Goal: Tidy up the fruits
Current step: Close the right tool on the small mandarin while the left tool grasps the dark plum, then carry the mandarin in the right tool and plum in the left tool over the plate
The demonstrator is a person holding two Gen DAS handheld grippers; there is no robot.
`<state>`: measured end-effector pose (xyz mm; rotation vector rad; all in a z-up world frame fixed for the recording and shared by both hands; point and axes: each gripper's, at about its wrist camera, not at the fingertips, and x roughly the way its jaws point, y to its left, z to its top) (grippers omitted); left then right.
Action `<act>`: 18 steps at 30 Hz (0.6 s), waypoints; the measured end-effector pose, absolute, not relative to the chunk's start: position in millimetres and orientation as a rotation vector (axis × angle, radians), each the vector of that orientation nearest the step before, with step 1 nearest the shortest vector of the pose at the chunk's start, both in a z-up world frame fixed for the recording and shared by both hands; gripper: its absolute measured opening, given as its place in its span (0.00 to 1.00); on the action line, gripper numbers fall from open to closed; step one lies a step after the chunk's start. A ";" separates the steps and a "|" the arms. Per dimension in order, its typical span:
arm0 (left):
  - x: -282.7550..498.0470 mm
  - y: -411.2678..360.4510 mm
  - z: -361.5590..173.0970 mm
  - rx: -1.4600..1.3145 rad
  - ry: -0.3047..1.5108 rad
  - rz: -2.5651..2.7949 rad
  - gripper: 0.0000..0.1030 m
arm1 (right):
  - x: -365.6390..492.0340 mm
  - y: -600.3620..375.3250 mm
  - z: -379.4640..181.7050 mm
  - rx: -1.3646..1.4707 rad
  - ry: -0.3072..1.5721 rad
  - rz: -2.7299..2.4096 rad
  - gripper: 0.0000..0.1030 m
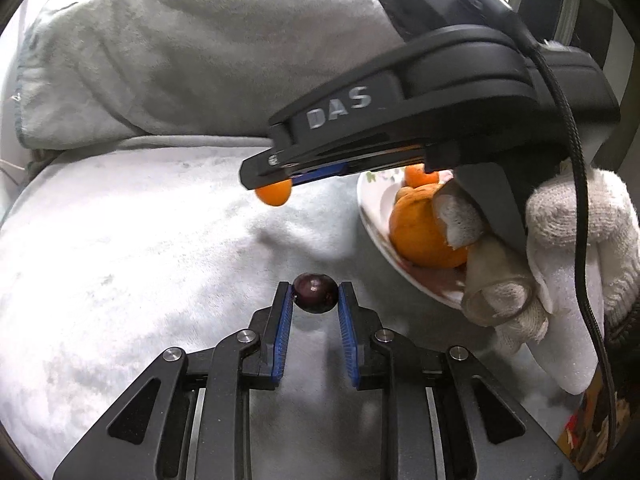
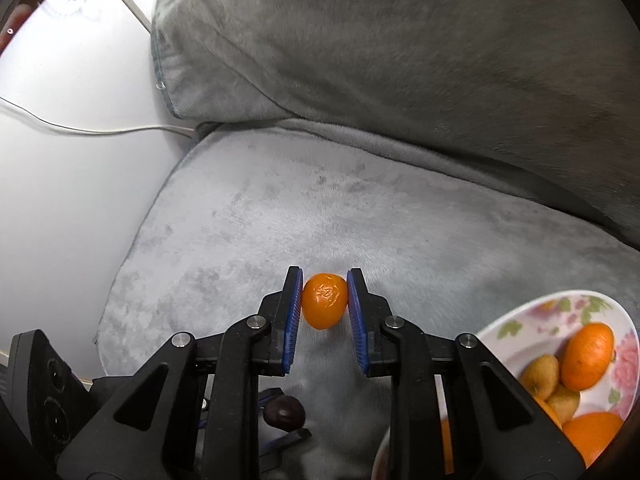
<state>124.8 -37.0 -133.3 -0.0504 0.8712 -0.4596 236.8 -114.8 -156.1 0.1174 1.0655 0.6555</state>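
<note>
My left gripper (image 1: 315, 294) is shut on a small dark purple plum (image 1: 315, 292), held just above the grey plush cushion (image 1: 140, 240). The plum also shows in the right wrist view (image 2: 284, 410), low between the left gripper's fingers. My right gripper (image 2: 324, 294) is shut on a small orange kumquat (image 2: 324, 300), held above the cushion. In the left wrist view the right gripper (image 1: 276, 188) reaches in from the upper right with the kumquat (image 1: 274, 194) at its tips. A floral white plate (image 2: 532, 312) at the right holds oranges (image 2: 588, 354) and kiwis (image 2: 542, 374).
A big grey back cushion (image 2: 400, 40) rises behind the seat. A white wall with a thin cable (image 2: 80, 130) lies to the left of the seat. The plate (image 1: 370, 204) with an orange (image 1: 420, 232) sits under the gloved right hand (image 1: 560, 248).
</note>
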 end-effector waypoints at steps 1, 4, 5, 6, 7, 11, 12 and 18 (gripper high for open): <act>124.4 -34.2 -132.0 -0.057 0.868 -0.460 0.21 | 234.1 -117.1 -154.0 0.121 1.058 0.657 0.23; 119.3 -32.6 -124.8 -0.071 0.852 -0.467 0.21 | 226.3 -127.8 -145.1 0.127 1.029 0.655 0.23; 118.0 -32.6 -123.3 -0.073 0.847 -0.468 0.21 | 223.4 -132.3 -141.7 0.129 1.019 0.653 0.23; 114.4 -35.8 -126.9 -0.074 0.841 -0.470 0.21 | 221.1 -135.7 -139.0 0.132 1.010 0.652 0.23; 110.5 -37.7 -125.8 -0.077 0.835 -0.472 0.21 | 218.5 -140.2 -135.6 0.133 1.000 0.651 0.23; 104.9 -40.6 -119.0 -0.079 0.812 -0.483 0.21 | 208.7 -156.4 -123.5 0.139 0.959 0.644 0.23; 103.4 -42.3 -117.2 -0.078 0.806 -0.485 0.21 | 206.2 -161.6 -120.9 0.143 0.949 0.642 0.23; 97.5 -52.2 -106.8 -0.071 0.776 -0.505 0.21 | 192.3 -195.3 -108.3 0.162 0.898 0.621 0.23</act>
